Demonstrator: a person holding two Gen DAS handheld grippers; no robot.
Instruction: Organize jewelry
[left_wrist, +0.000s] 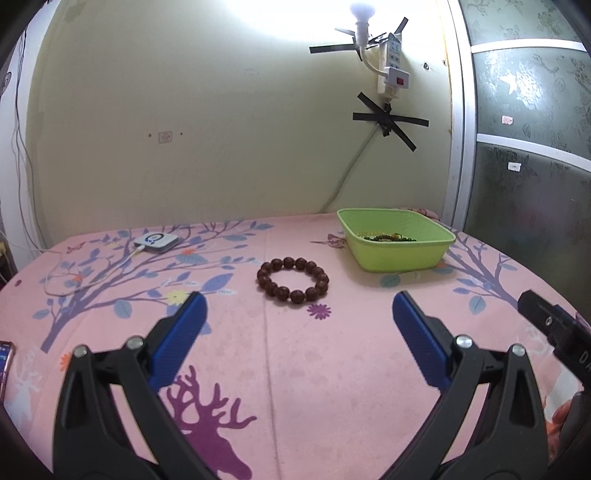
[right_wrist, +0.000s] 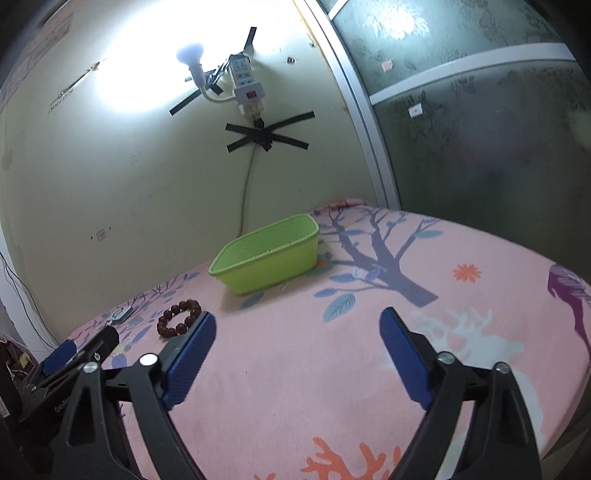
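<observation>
Bracelet: the bracelet (left_wrist: 293, 280) is a ring of dark brown round beads; it lies flat on the pink sheet (left_wrist: 332, 369), left of the green basket (left_wrist: 399, 254)
Left gripper: the left gripper (left_wrist: 299, 314) has jaws spread wide, nothing between them; bracelet just ahead, untouched
Right gripper: the right gripper (right_wrist: 297, 334) also gapes, empty, above bare sheet
Basket: more beads inside

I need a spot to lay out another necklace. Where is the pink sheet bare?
Bare: the stretch between the bead bracelet and the left gripper, and the sheet right of the green basket. Busier: around the white device and its cable.
</observation>
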